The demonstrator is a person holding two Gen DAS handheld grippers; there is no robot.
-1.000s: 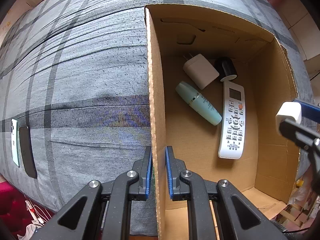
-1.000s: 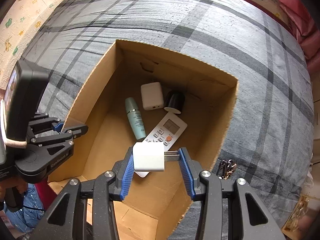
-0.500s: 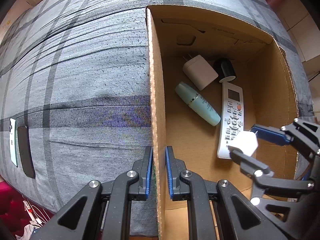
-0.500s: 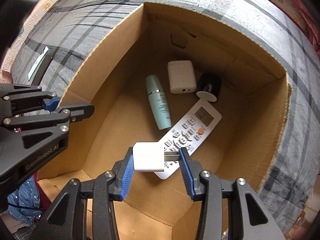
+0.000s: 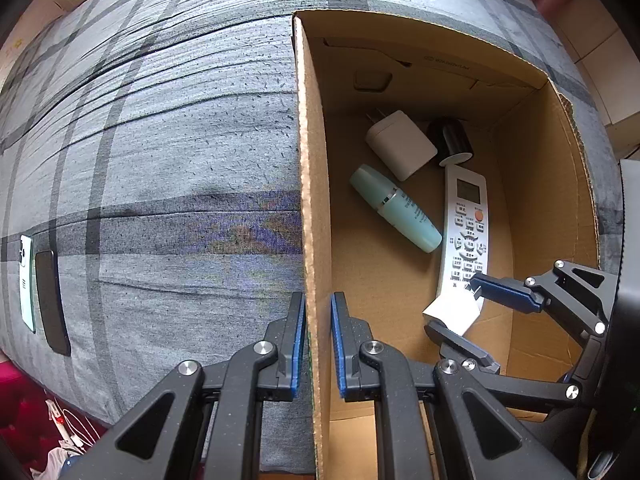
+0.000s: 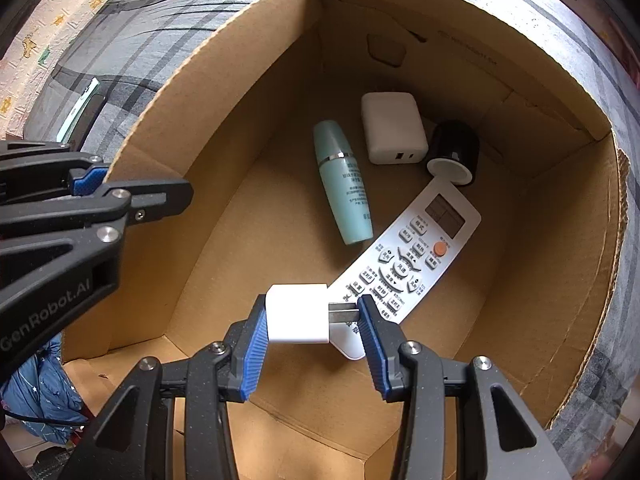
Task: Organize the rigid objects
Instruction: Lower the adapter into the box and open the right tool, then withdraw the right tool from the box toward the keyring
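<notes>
While the left gripper (image 5: 318, 344) stays clamped on the near-left wall of the cardboard box (image 5: 314, 184), steadying it on the plaid bedcover (image 5: 160, 160), the right gripper (image 6: 312, 320) has descended from above the rim into the box interior; its jaws are closed on a small white plug adapter (image 6: 298, 314), one pad on the body, the other on the prongs; the adapter hangs over the near end of the remote control (image 6: 412, 256); a green bottle (image 6: 344, 184), larger charger (image 6: 394, 128) and black cap (image 6: 454, 152) lie toward the far wall; release appears imminent.
</notes>
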